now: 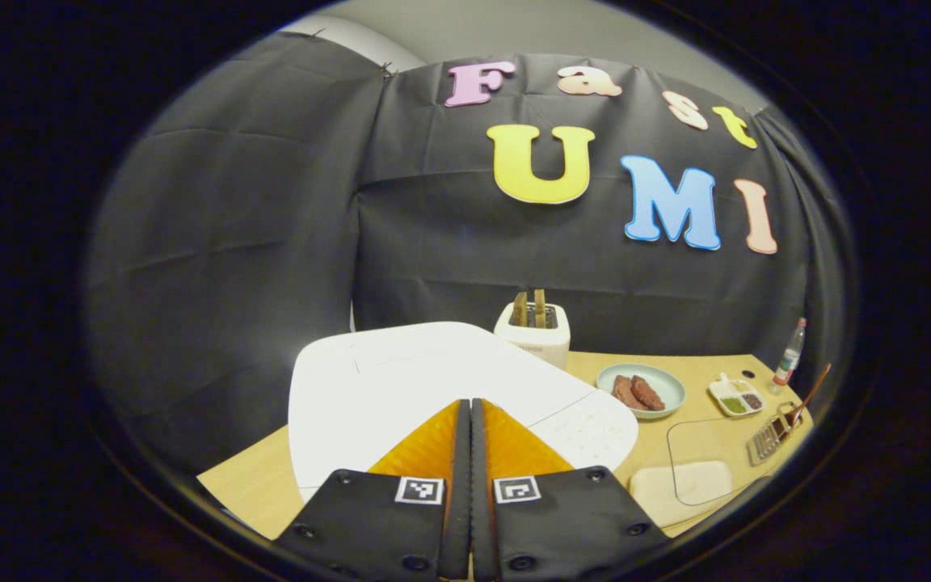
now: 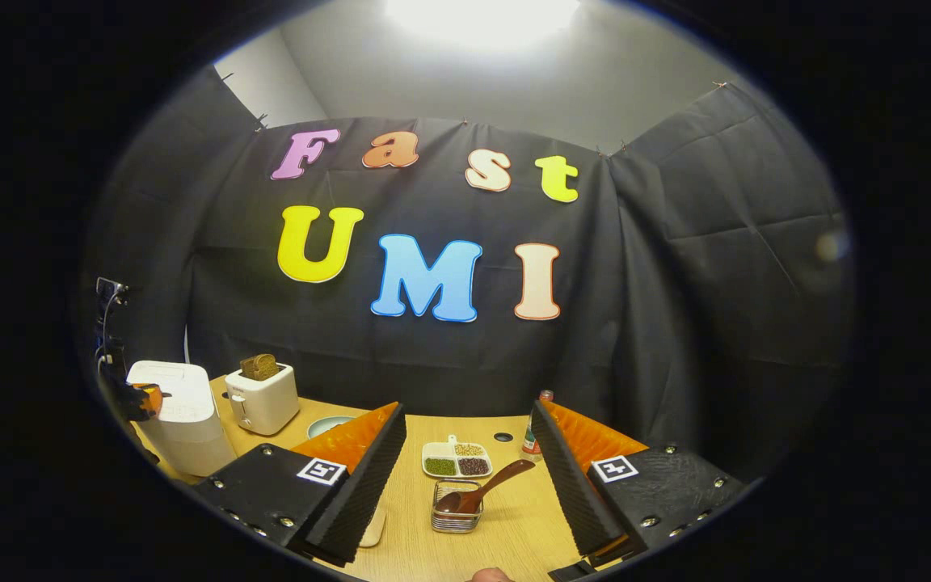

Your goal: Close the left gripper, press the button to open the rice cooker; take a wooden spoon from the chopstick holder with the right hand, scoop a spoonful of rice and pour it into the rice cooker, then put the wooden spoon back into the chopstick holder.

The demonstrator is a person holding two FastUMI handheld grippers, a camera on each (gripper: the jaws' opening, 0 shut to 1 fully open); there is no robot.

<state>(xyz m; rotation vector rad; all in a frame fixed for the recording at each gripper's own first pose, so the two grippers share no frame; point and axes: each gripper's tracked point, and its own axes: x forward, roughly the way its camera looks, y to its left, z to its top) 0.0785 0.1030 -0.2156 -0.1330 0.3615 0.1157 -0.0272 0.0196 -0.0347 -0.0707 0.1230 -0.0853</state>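
1. Hovering over the white rice cooker, the left gripper is clenched: both fingers pressed flat together, nothing between them, tips over the lid near its front edge. Can't tell if the tips touch the lid. Lid is down.
2. Right gripper view picks up the same rice cooker at far left on the wooden table, with the left gripper at its top left edge.
3. Right gripper is released: fingers spread wide, nothing held, level above the table, aimed at the back wall.
4. White toaster with two bread slices sits behind the cooker; in the right gripper view the toaster is just right of the cooker.
5. Left gripper view shows a plate carrying brown pieces, right of the cooker, and a clear-edged board nearer the camera; the right gripper view gives just a sliver of the plate behind its left finger.
6. Chopstick holder, a wire basket, sits between the spread fingers, apart from both. Wooden spoon rests in it, bowl down, handle tilted up-right. In the left gripper view the holder is far right, the spoon sticking up.
7. Sectioned grain dish is just behind the holder; also seen at.
8. Bottle stands by the right finger; it shows too at, back right.
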